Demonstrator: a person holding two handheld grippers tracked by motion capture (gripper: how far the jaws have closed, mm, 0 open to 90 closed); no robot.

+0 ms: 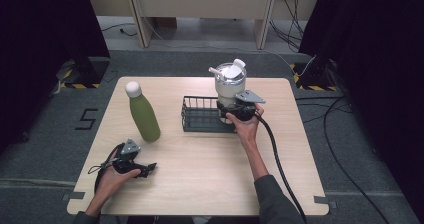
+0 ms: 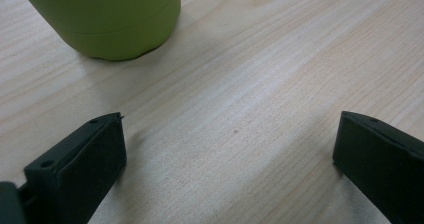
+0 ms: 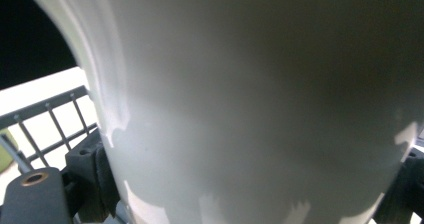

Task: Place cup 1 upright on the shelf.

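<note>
A white, smooth-walled tumbler (image 1: 230, 86) with a lid and a straw at its top is clamped low on its body by the right gripper (image 1: 239, 109), and is held upright at the right end of a black wire basket (image 1: 197, 115) near the table's (image 1: 200, 174) far edge. The left gripper (image 1: 146, 169) is rested on the pale wood-grain table near the front left corner, its jaws spread wide around bare wood. A matte green bottle (image 1: 144, 115) with a white cap is stood just beyond it, left of the basket, and open tabletop is left in front.

Green bottle (image 2: 107, 19) cut off by the top edge
</note>
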